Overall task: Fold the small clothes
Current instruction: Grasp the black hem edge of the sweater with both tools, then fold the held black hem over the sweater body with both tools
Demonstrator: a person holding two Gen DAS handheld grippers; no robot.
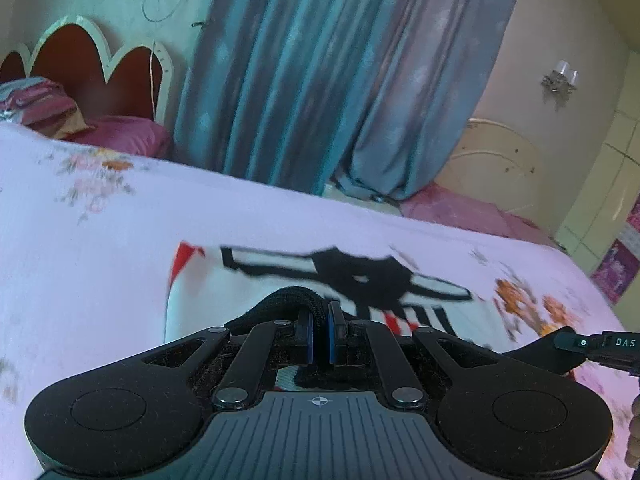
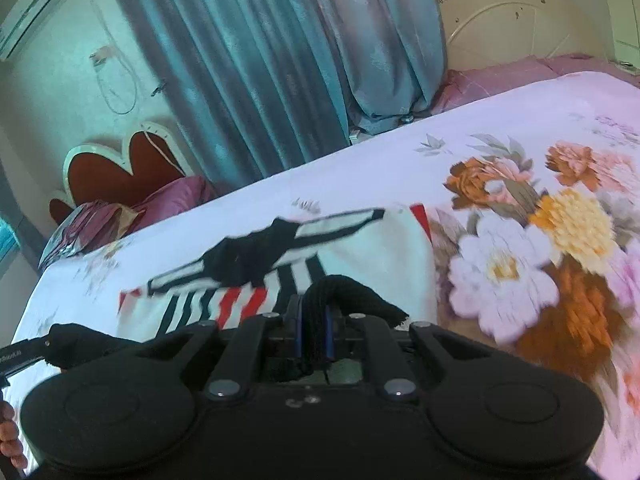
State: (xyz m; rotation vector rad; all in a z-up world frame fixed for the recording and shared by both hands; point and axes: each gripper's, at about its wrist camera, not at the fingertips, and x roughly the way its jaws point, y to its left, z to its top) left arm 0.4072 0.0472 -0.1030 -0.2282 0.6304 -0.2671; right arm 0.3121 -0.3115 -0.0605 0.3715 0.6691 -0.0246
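Observation:
A small white garment (image 1: 224,284) with black and red stripes and a black collar lies on the floral bedsheet (image 1: 80,240); it also shows in the right wrist view (image 2: 360,256). My left gripper (image 1: 319,320) is shut on a black ribbed hem of the garment (image 1: 292,296). My right gripper (image 2: 314,316) is shut on the black hem at the other corner (image 2: 344,288). Each gripper shows at the edge of the other's view: the right one (image 1: 600,346) and the left one (image 2: 24,354). The view is blurred by motion.
Teal curtains (image 1: 320,72) hang behind the bed. A scalloped red headboard (image 1: 92,60) and pink pillows (image 1: 120,134) are at the left. A second bed with a pink cover (image 1: 460,204) and cream headboard stands at the far right, with wardrobe doors (image 1: 600,200) beyond.

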